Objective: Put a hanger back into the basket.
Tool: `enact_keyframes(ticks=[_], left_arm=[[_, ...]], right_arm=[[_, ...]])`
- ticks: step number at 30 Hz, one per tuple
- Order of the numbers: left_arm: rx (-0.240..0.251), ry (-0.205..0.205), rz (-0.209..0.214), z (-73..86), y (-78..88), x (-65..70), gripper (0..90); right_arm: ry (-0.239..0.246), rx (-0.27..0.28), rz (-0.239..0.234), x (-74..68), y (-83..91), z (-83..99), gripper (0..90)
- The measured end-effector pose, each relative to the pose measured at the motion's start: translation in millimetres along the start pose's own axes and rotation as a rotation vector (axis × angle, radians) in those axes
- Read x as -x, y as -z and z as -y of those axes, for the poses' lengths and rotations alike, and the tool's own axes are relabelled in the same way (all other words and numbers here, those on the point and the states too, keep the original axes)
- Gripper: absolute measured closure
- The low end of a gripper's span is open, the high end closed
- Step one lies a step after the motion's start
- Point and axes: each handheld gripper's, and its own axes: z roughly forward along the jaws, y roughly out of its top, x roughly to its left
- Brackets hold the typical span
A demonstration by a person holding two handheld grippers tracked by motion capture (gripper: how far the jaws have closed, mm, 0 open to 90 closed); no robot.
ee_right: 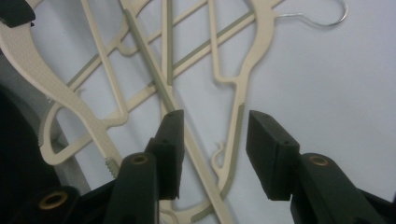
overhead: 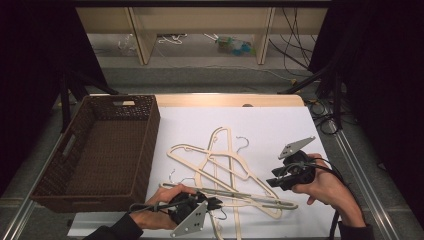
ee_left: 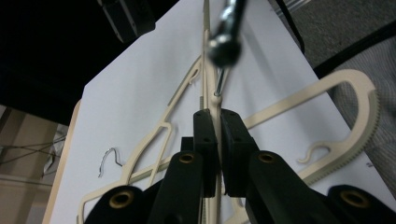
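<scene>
basket: brown woven basket point(overhead: 107, 150) has nothing in it | left gripper point(ee_left: 218, 135): pinching one cream plastic hanger point(ee_left: 208, 74) | right gripper point(ee_right: 212, 140): spread, holds nothing | left: all hangers point(overhead: 225, 170) still on table

The right gripper point(ee_right: 214, 156) holds its jaws apart over a pile of cream hangers point(ee_right: 168, 88) on a white sheet point(ee_right: 327, 70). Hanger bars cross below the gap, unpinched. One wire hook point(ee_right: 322, 18) shows top right.

Bare white sheet point(overhead: 280, 125) far side & right of the tangled cream hangers point(overhead: 225, 170): free room to pass. Wicker basket point(overhead: 145, 145) walls off left edge, just beside the pile. Hanger arms overlap mid-table, wire hooks point(overhead: 242, 143) stick out.
</scene>
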Motion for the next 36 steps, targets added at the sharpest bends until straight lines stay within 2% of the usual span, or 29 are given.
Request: enact_keyframes(ticks=[2, 3, 4, 5, 6, 8, 12, 13, 14, 15, 16, 18, 19, 20, 21, 22, 23, 24, 25, 26, 27, 28, 29, 30, 32, 33, 34, 35, 36], left_arm=[[-0.009, 0.034, -0.008, -0.5, 1.8, -4.3, 85.8], [-0.009, 0.034, -0.008, -0.5, 1.8, -4.3, 85.8], [-0.008, 0.082, -0.013, 0.5, 2.8, -9.3, 85.8], [-0.004, 0.104, -0.023, 0.8, 3.4, -11.9, 85.8], [-0.003, 0.128, -0.02, 0.8, 4.1, -14.2, 85.8], [-0.011, 0.146, -0.024, 0.2, 5.6, -17.1, 85.8], [-0.004, 0.246, -0.039, 1.3, 8.9, -28.4, 85.9], [-0.002, 0.304, -0.05, 3.4, 11.6, -33.9, 85.9], [-0.001, 0.331, -0.058, 4.3, 13.2, -36.5, 85.9], [-0.003, 0.359, -0.069, 4.9, 14.9, -38.5, 85.9], [-0.003, 0.359, -0.069, 4.9, 14.9, -38.5, 85.9], [-0.007, 0.41, -0.079, 5.9, 18.2, -43.2, 85.9], [-0.002, 0.429, -0.087, 6.4, 20.1, -45.9, 85.9], [0.002, 0.481, -0.1, 6.7, 23.7, -49.5, 85.9], [0.002, 0.481, -0.1, 6.7, 23.7, -49.5, 85.9], [0.011, 0.528, -0.109, 6.7, 27.5, -52.9, 85.9], [0.011, 0.528, -0.109, 6.7, 27.5, -52.9, 85.9], [0.012, 0.551, -0.113, 6.9, 29.7, -54.7, 85.9], [0.019, 0.576, -0.116, 7.3, 31.9, -56.5, 85.9], [0.019, 0.589, -0.122, 7.7, 34.8, -58.7, 85.9], [0.025, 0.598, -0.127, 8.1, 37.5, -60.7, 85.9], [0.029, 0.625, -0.139, 9.0, 42.4, -64.7, 85.8], [0.029, 0.625, -0.139, 9.0, 42.4, -64.7, 85.9], [0.029, 0.682, -0.141, 10.6, 46.0, -66.2, 85.9], [0.031, 0.69, -0.144, 11.8, 47.9, -67.1, 85.9], [0.041, 0.732, -0.142, 14.3, 52.1, -69.0, 85.9], [0.041, 0.732, -0.142, 14.3, 52.1, -69.0, 85.9], [0.056, 0.791, -0.146, 16.0, 56.6, -69.8, 85.9], [0.066, 0.815, -0.145, 16.0, 59.1, -70.4, 85.9]], right_arm=[[-0.004, 0.026, 0.018, -2.2, 6.5, -1.8, 56.3], [-0.006, 0.039, 0.03, -3.4, 10.4, -2.7, 55.8], [-0.013, 0.057, 0.041, -5.2, 13.6, -3.6, 55.6], [-0.033, 0.056, 0.045, -8.0, 18.3, -5.1, 54.9], [0.003, 0.076, 0.057, -6.8, 21.5, -5.3, 54.3], [0.004, 0.086, 0.065, -8.7, 24.9, -5.9, 54.1], [0.023, 0.128, 0.093, -14.2, 34.3, -8.4, 53.2], [0.01, 0.145, 0.099, -16.7, 38.9, -9.6, 51.1], [0.027, 0.154, 0.102, -16.7, 41.2, -10.1, 50.5], [0.024, 0.163, 0.105, -18.7, 42.9, -10.2, 49.6], [0.027, 0.171, 0.102, -20.4, 44.1, -10.4, 48.3], [0.031, 0.18, 0.1, -21.9, 44.6, -10.6, 47.0], [0.036, 0.208, 0.112, -24.6, 42.7, -11.4, 44.5], [0.04, 0.195, 0.106, -25.6, 43.4, -12.4, 43.1], [0.04, 0.195, 0.106, -25.6, 43.4, -12.4, 43.1], [0.028, 0.205, 0.111, -28.8, 42.2, -13.8, 40.4], [0.028, 0.205, 0.111, -28.8, 42.2, -13.8, 40.4], [0.033, 0.23, 0.116, -32.0, 41.3, -14.9, 38.0], [0.033, 0.23, 0.116, -32.0, 41.3, -14.9, 38.0], [0.014, 0.269, 0.1, -35.6, 41.6, -15.8, 36.3], [0.013, 0.284, 0.103, -37.4, 41.8, -16.3, 35.8], [0.014, 0.29, 0.104, -39.5, 42.1, -16.8, 35.4], [0.016, 0.297, 0.112, -41.5, 41.5, -17.1, 34.8], [0.021, 0.302, 0.11, -43.6, 40.6, -17.1, 34.8], [0.024, 0.304, 0.105, -45.7, 39.5, -16.8, 34.8], [0.032, 0.315, 0.088, -48.7, 36.1, -14.6, 34.8], [0.032, 0.315, 0.088, -48.7, 36.1, -14.6, 34.8], [0.026, 0.298, 0.078, -51.2, 32.4, -10.6, 34.8], [0.024, 0.296, 0.077, -51.7, 31.0, -8.8, 34.8]])
